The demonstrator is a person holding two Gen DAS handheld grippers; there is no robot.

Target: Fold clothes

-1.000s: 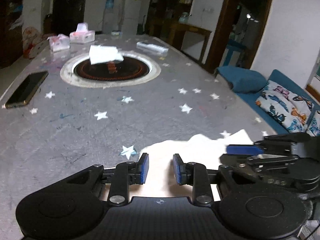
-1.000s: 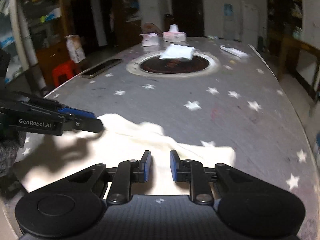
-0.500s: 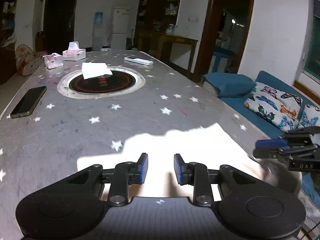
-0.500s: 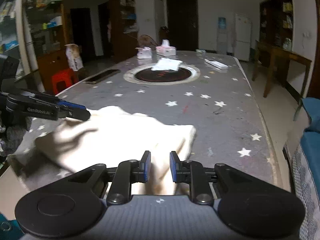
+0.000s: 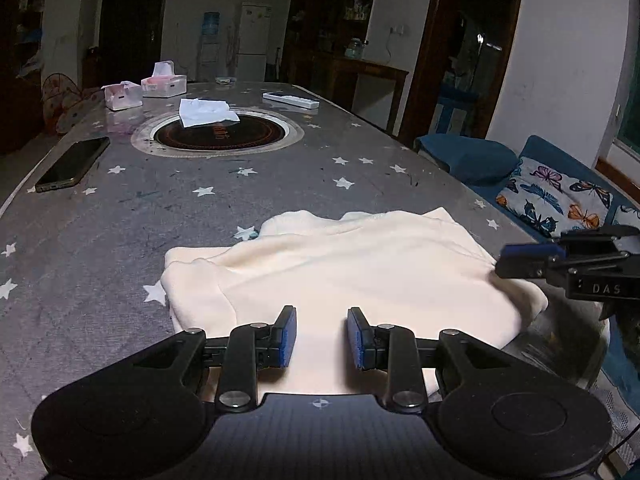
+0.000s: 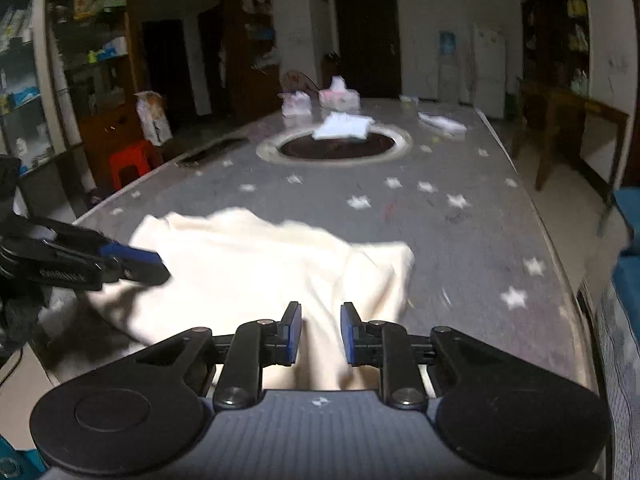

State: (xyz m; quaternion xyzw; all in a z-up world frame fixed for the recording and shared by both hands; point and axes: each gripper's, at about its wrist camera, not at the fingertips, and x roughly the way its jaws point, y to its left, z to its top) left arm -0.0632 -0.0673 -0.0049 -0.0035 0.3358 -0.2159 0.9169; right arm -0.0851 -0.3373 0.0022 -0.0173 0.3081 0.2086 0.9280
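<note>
A cream garment (image 5: 340, 276) lies rumpled at the near end of a long table (image 5: 120, 208), partly doubled over, one side hanging off the near edge. It looks thick, soft and light, likely to sag and slide over itself rather than keep a crease, so the corners and outer hems seem the best places to pinch. The left gripper (image 5: 322, 338) hangs just above the cloth with its pads a modest gap apart and nothing between them. The right gripper (image 6: 320, 334) is likewise part open, cloth showing in the gap; whether it touches cannot be told. The tabletop is grey with white stars and a round burner (image 5: 218, 136) set in the middle; a phone (image 5: 72, 164), tissue boxes (image 5: 164, 84) and a blue sofa (image 5: 560, 184) lie beyond in the dim room.
</note>
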